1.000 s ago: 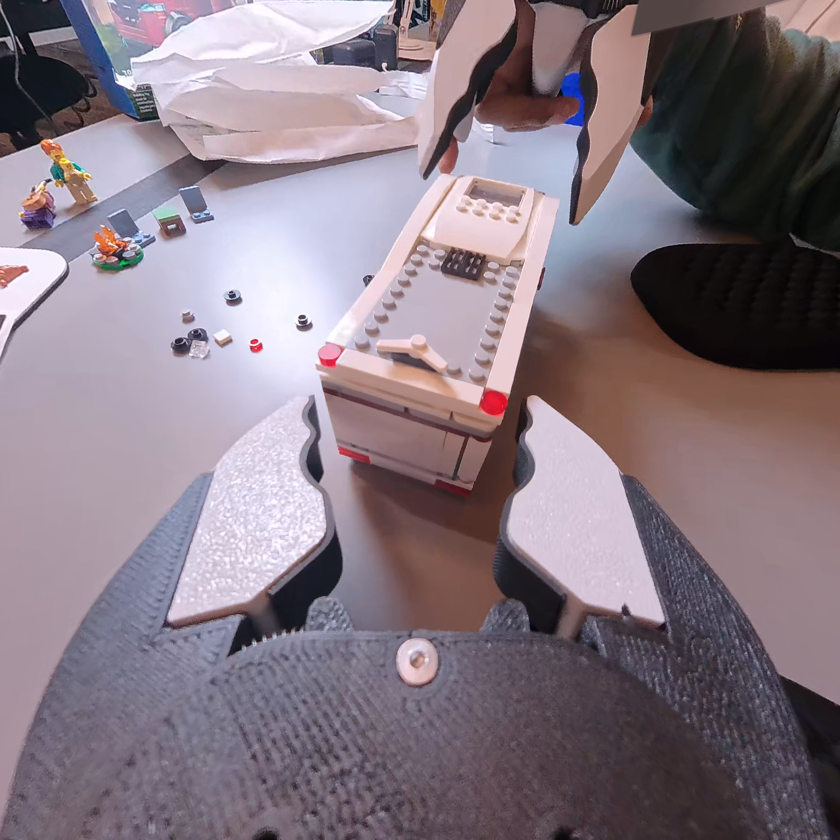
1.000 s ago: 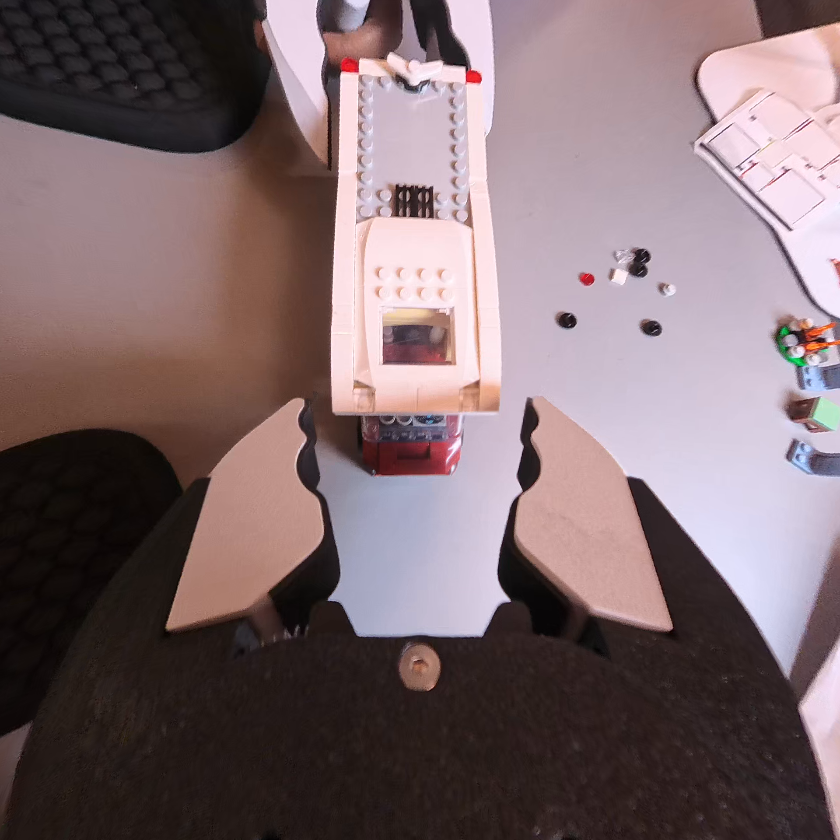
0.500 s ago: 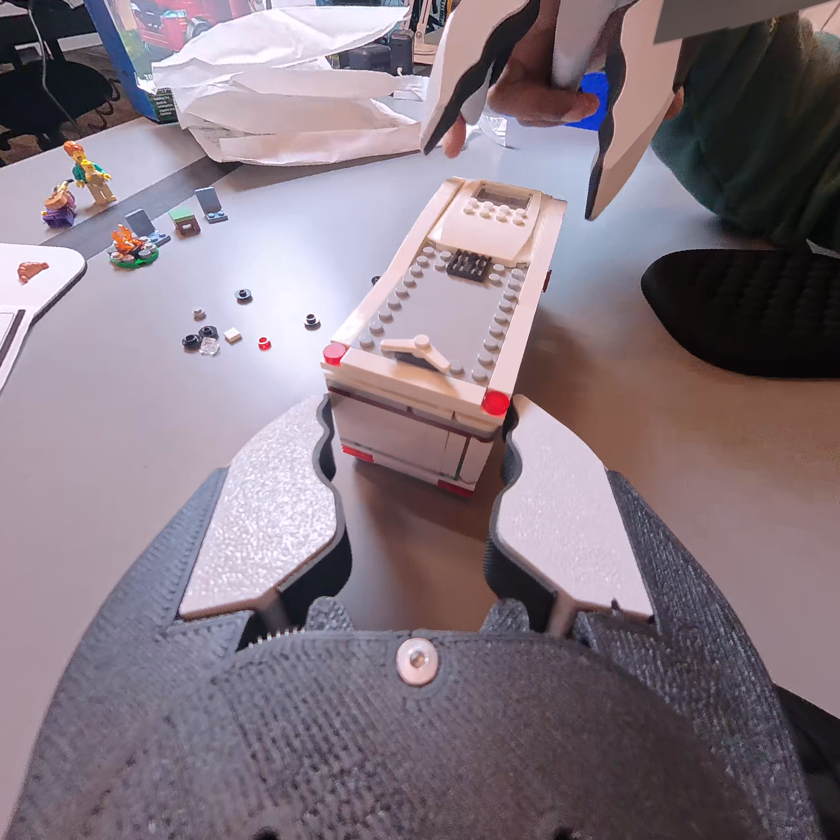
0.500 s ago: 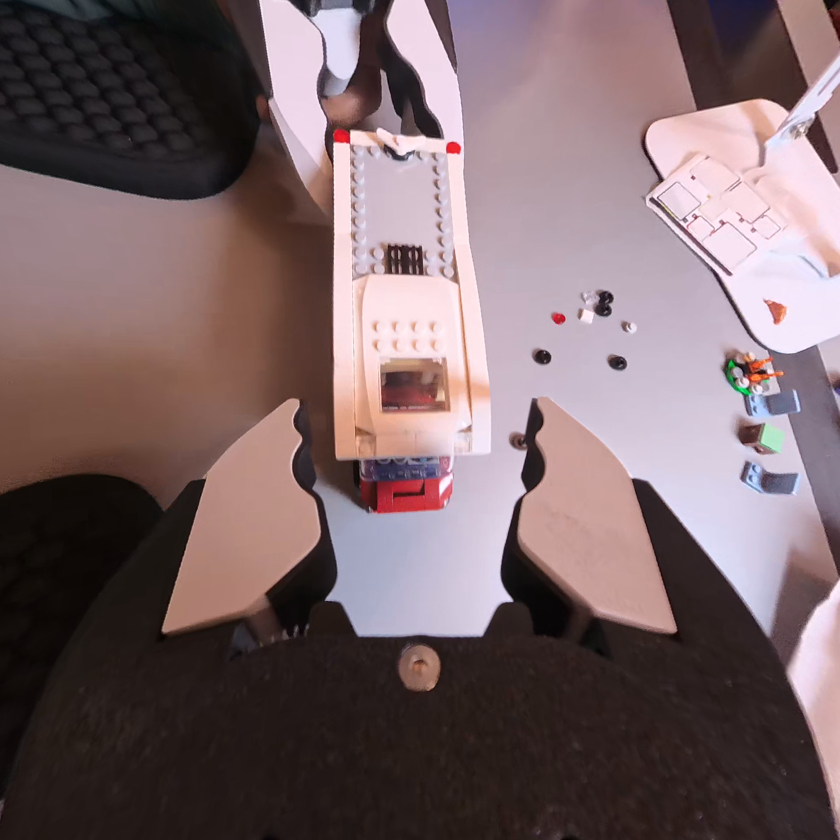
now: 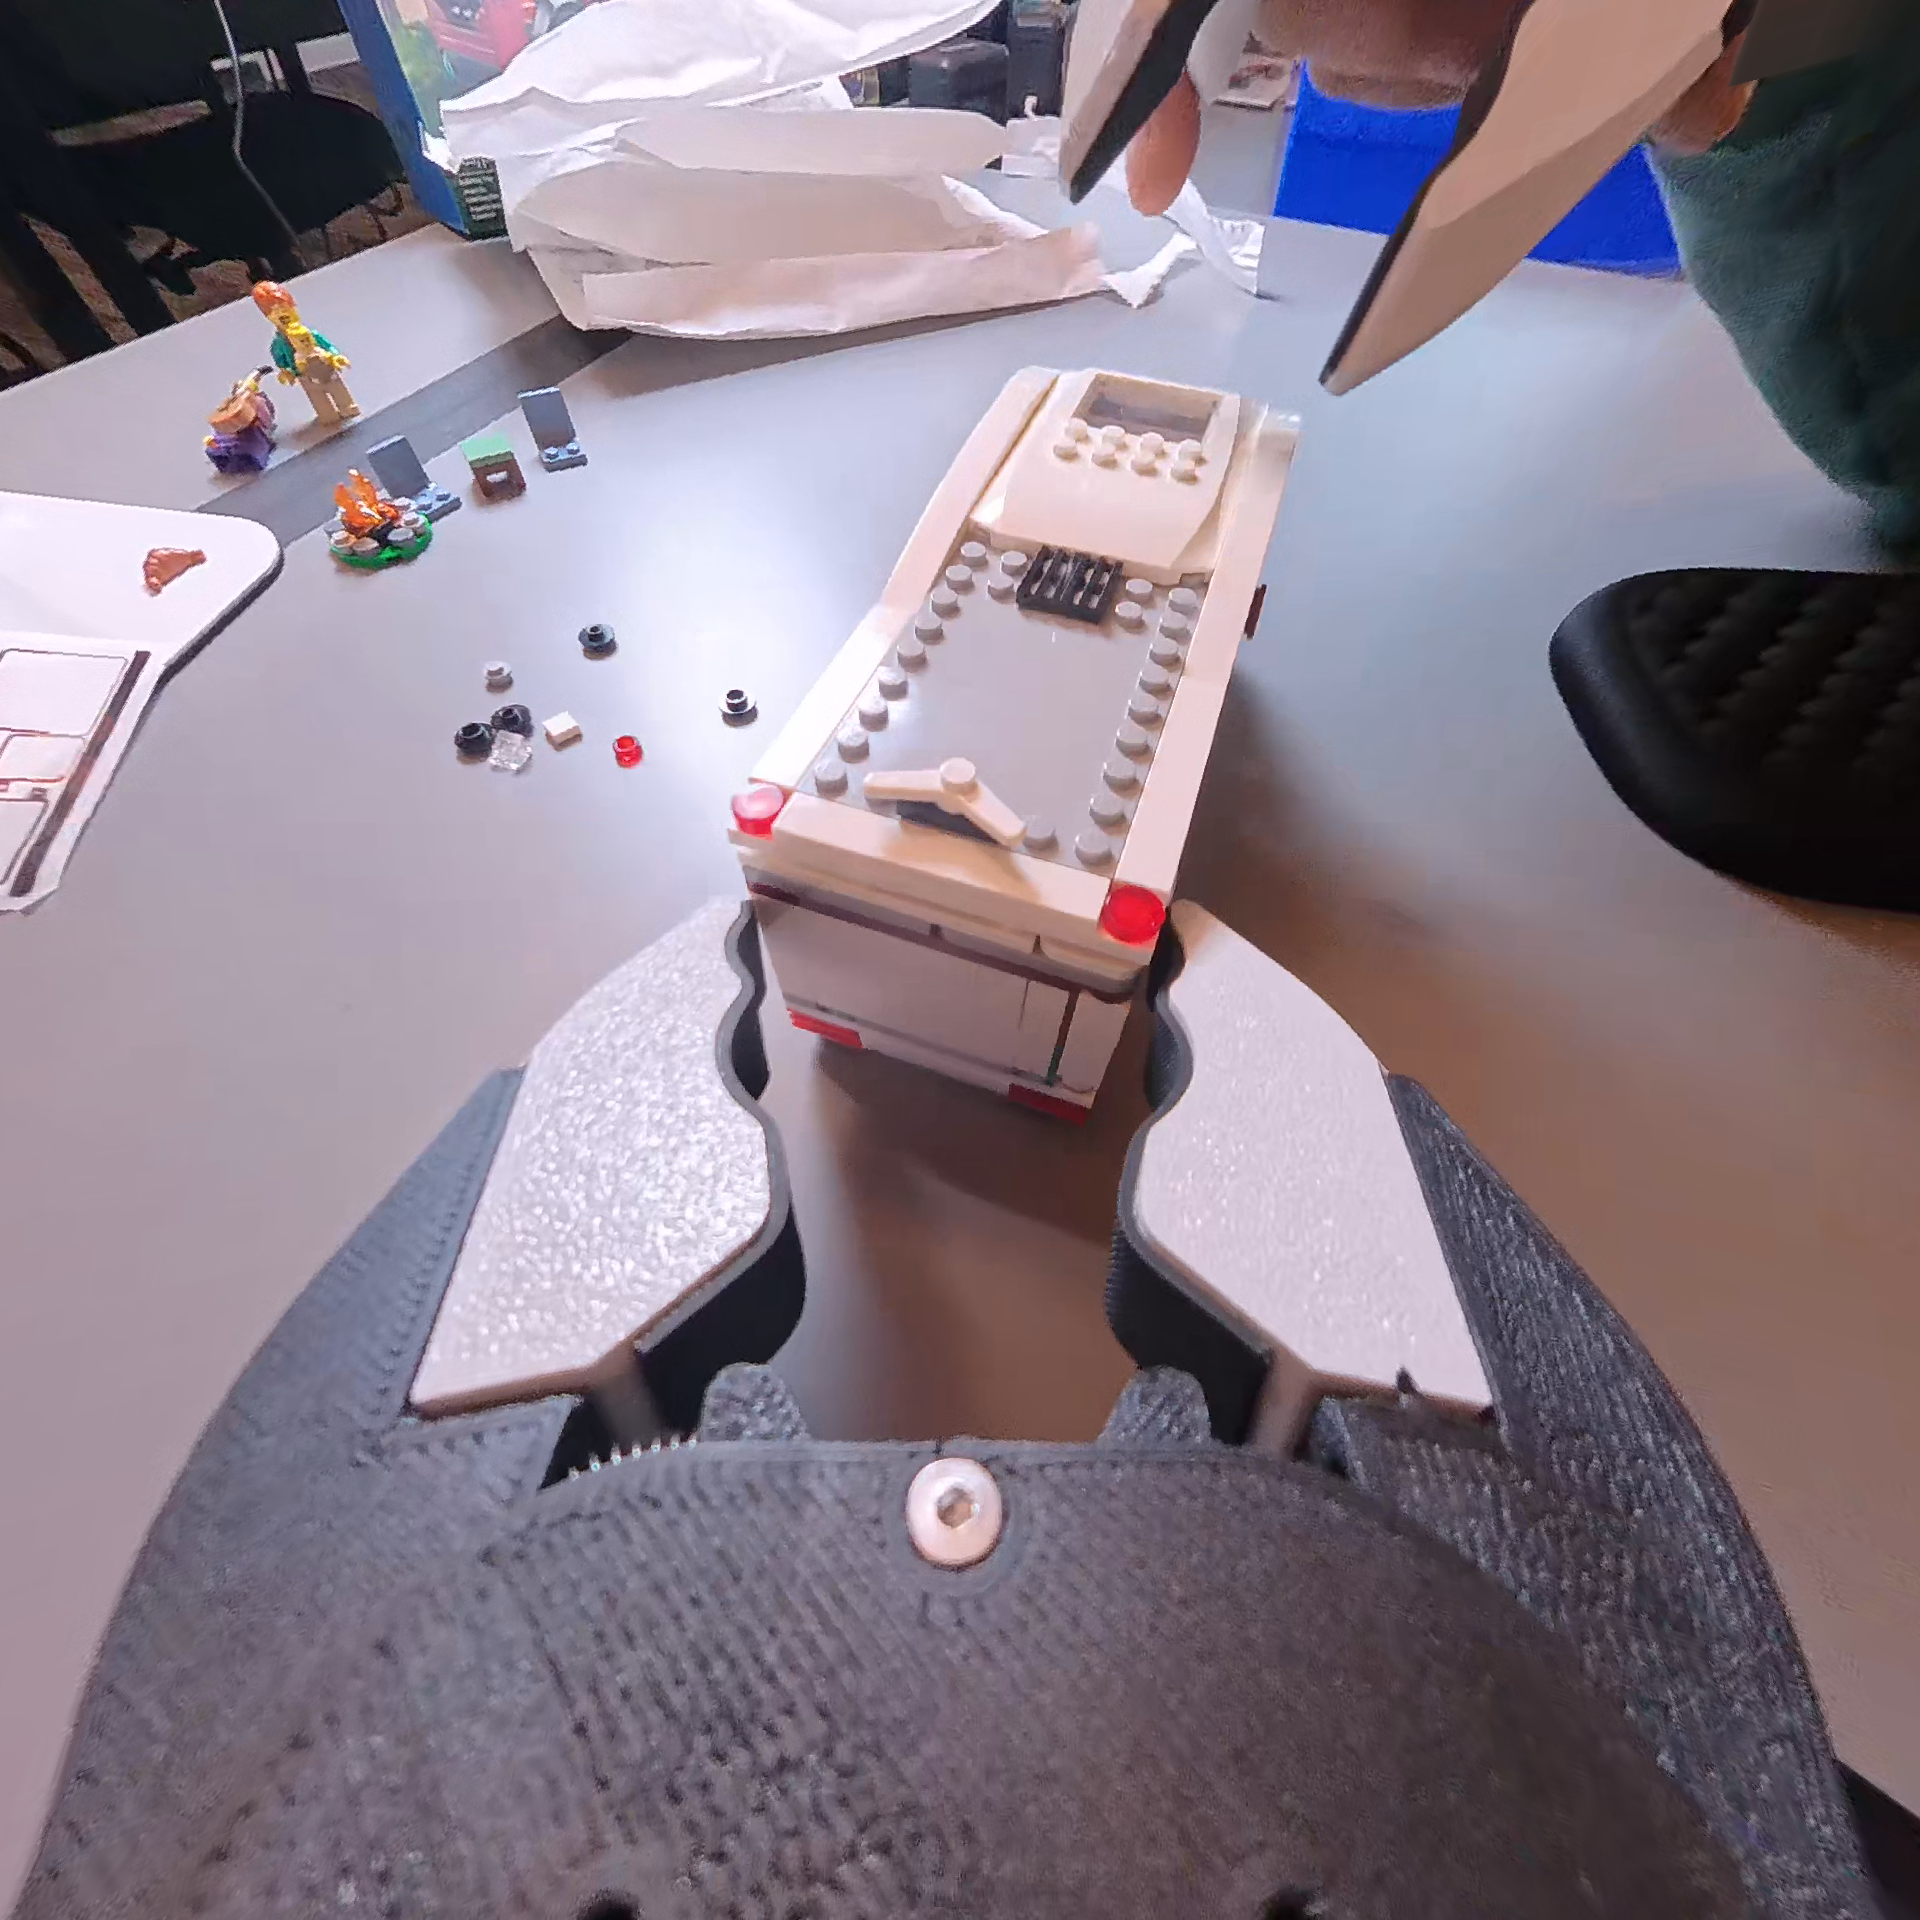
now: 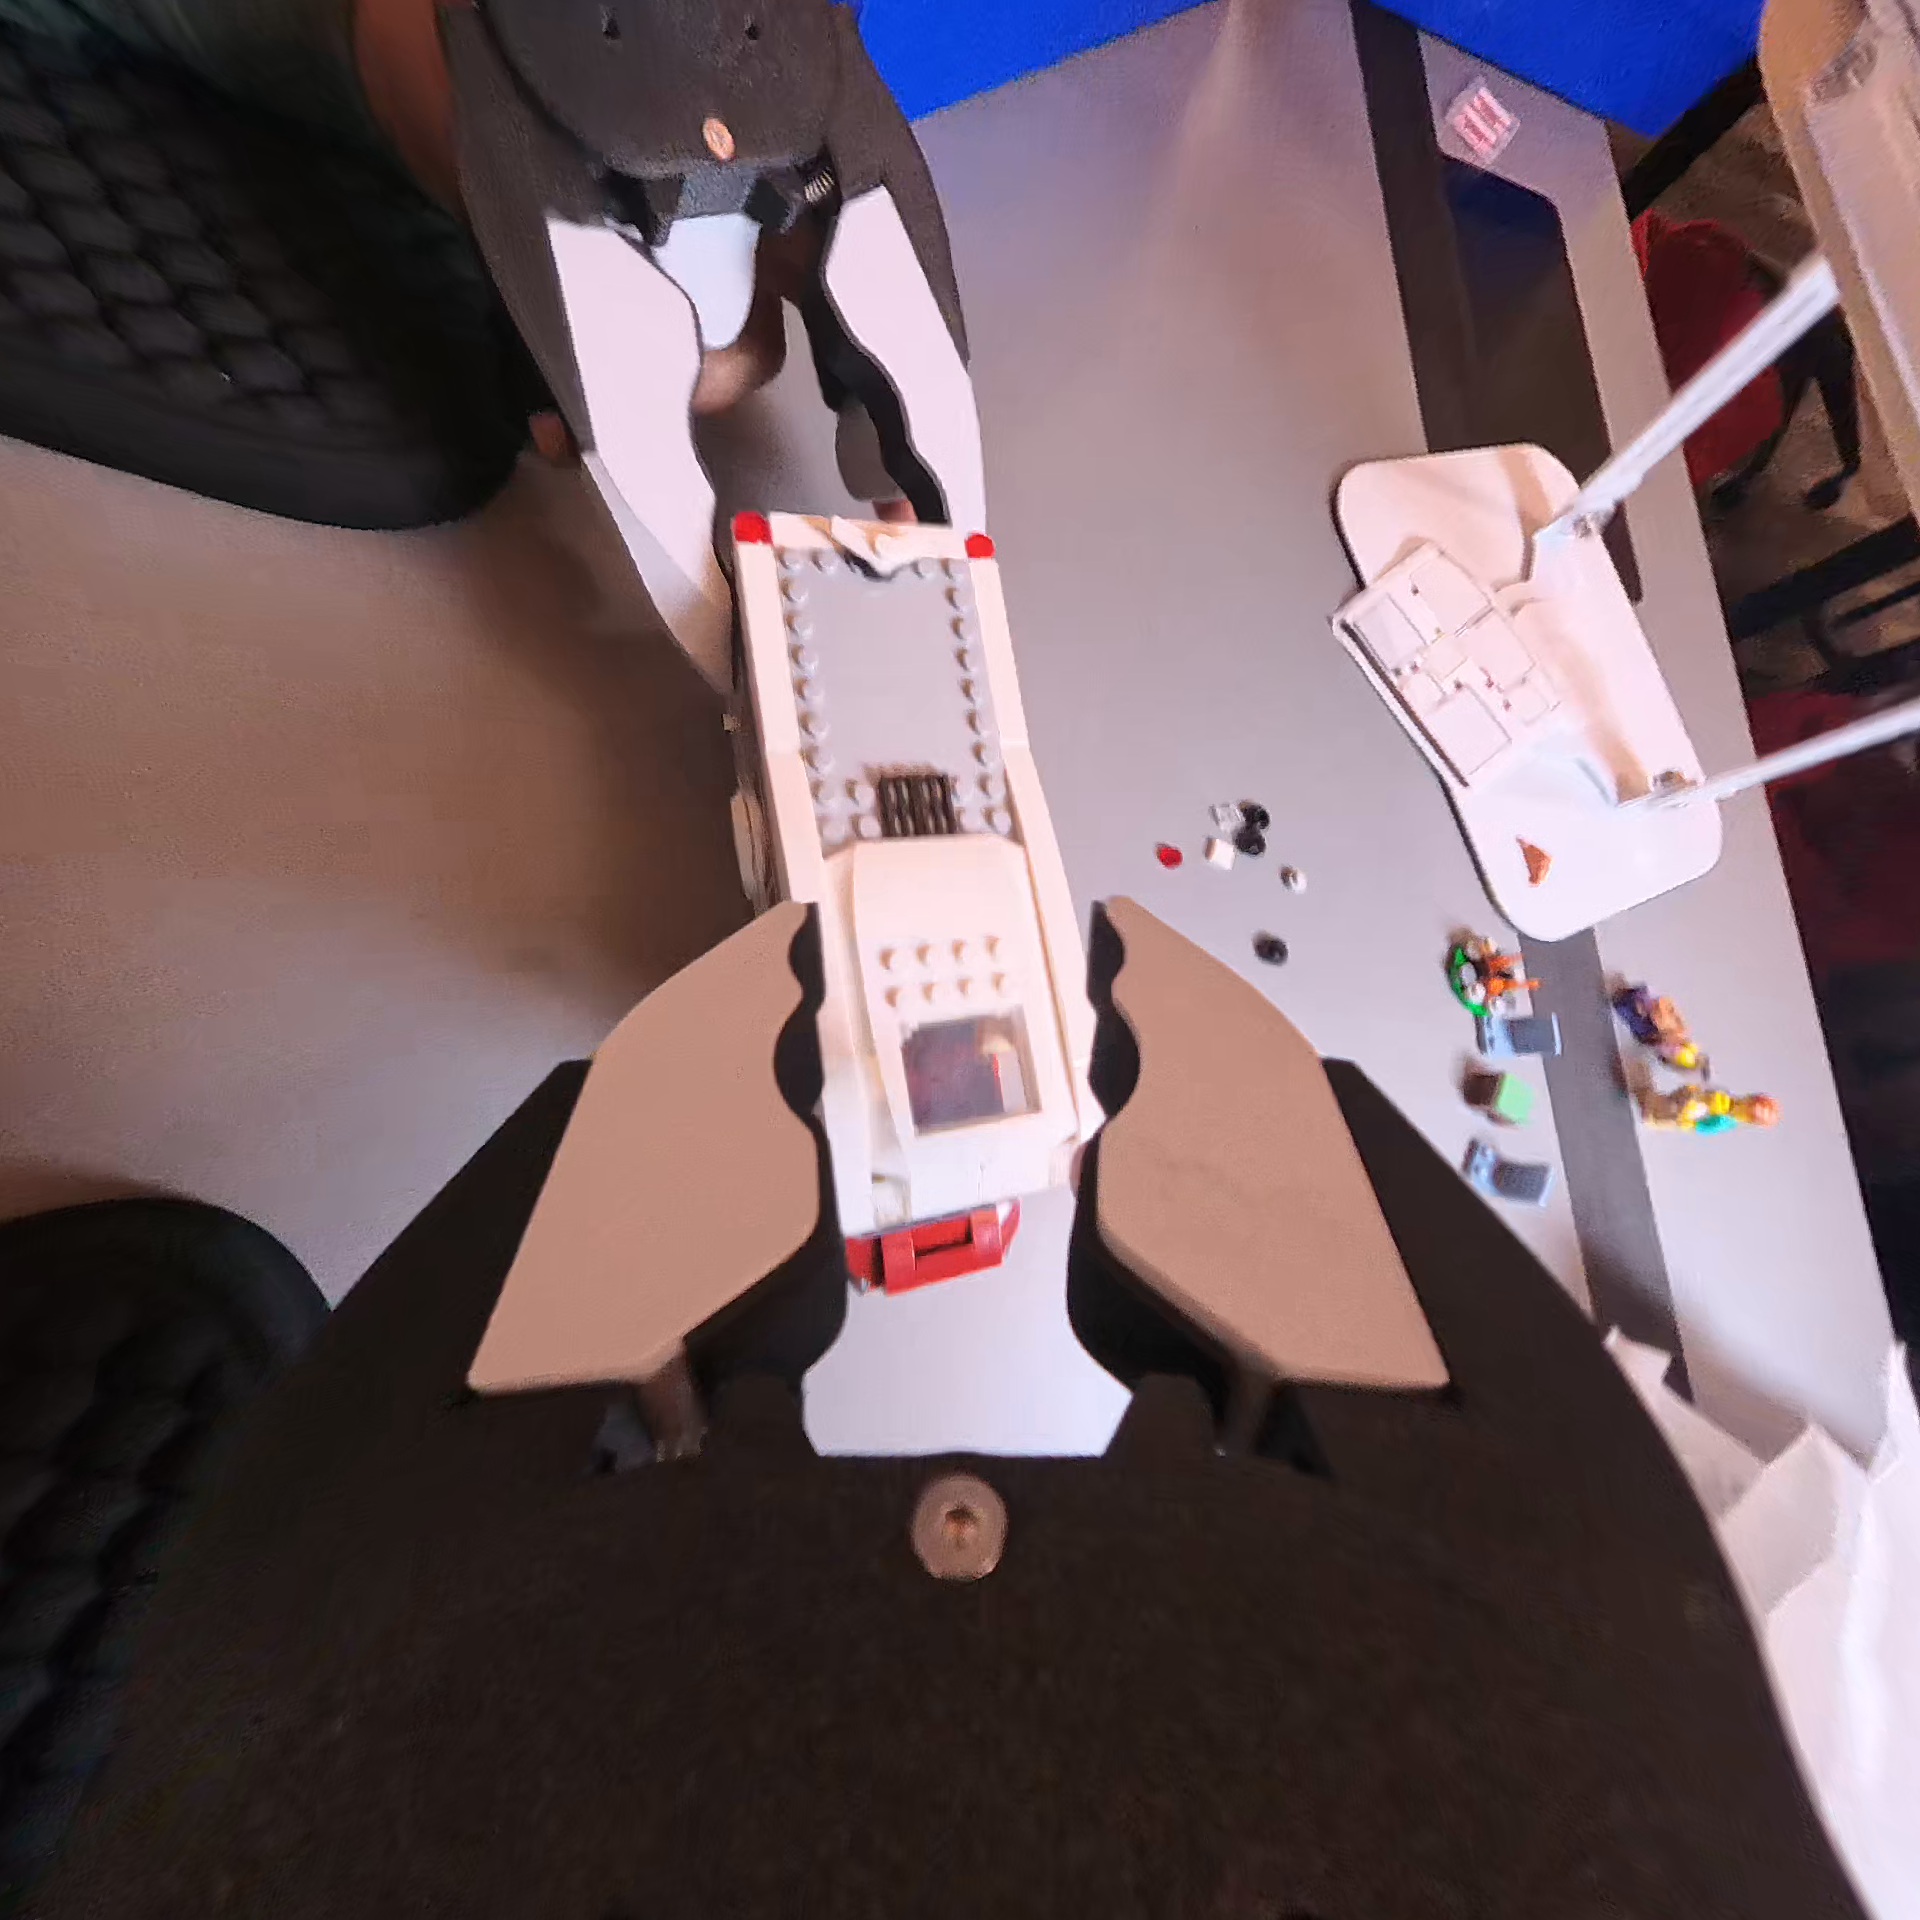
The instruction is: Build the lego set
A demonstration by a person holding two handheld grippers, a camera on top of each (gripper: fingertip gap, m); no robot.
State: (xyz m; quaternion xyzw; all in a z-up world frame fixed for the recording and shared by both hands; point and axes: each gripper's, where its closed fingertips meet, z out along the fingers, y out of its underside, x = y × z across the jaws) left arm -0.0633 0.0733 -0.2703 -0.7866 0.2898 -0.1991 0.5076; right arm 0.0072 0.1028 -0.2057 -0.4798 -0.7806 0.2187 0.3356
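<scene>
On a grey table [image 5: 312, 1039] strewn with toy-brick parts, the left gripper [image 5: 951, 925] clamps the rear end of a white brick-built camper van [image 5: 1018, 686], its two pads pressed against the van's side walls just below the red corner studs. The van stands on the tabletop, pointing away from this gripper. The right gripper [image 6: 951, 914] hangs above the van's front end, over the sloped roof piece with its small window. Its jaws are apart and hold nothing, and the left wrist view shows both fingertips clear of the roof. Half a second earlier those fingers stood much wider; they have since drawn in and moved over the cab, and the right wrist view is blurred with motion. To the van's left lies a scatter of small round and square pieces [image 5: 540, 727], black, white, clear and red. Farther off are a campfire build [image 5: 379, 525], two small chairs, a minifigure [image 5: 301, 353] and crumpled white paper bags [image 5: 779, 187]. A black mesh pad [image 5: 1766, 727] lies to the van's right
</scene>
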